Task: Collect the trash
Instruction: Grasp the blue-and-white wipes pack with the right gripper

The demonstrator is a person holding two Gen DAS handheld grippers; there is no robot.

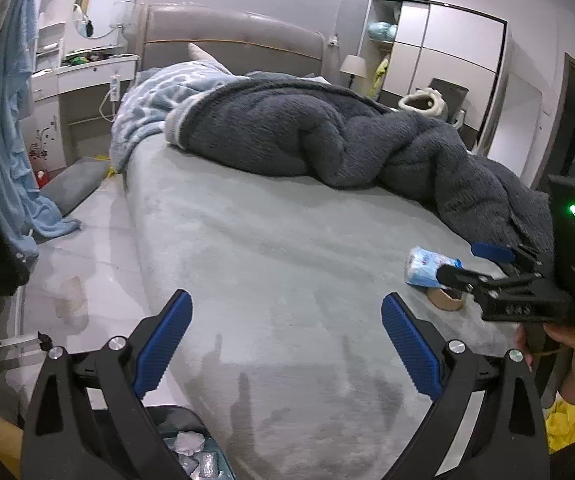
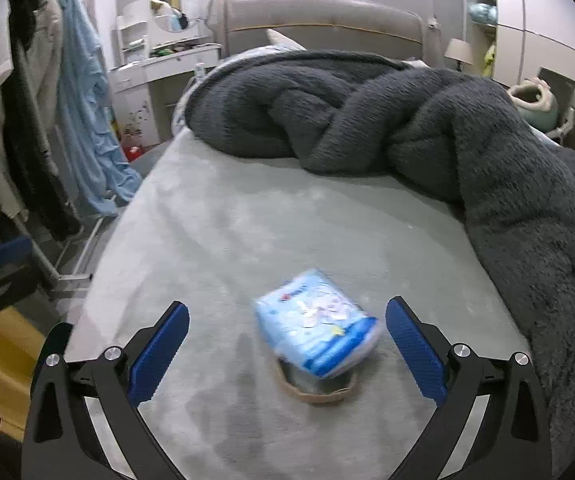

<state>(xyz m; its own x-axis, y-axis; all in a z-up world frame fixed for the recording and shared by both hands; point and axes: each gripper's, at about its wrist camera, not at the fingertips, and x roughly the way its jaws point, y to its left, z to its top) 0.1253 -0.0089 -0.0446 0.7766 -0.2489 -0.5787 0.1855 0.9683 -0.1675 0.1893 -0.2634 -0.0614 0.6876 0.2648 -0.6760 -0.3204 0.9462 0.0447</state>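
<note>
Both tongs gape apart; right tongs (image 2: 287,344) frame a blue tissue pack (image 2: 316,323) lying diagonally, upper-left to lower-right.

The left gripper (image 1: 287,344) points forward with its blue-padded fingers (image 1: 163,344) spread wide and nothing between them. The right gripper (image 2: 287,350) is likewise spread wide and holds nothing. In the left view it shows at the far right, held from below by the person's right hand (image 1: 571,364).
</note>
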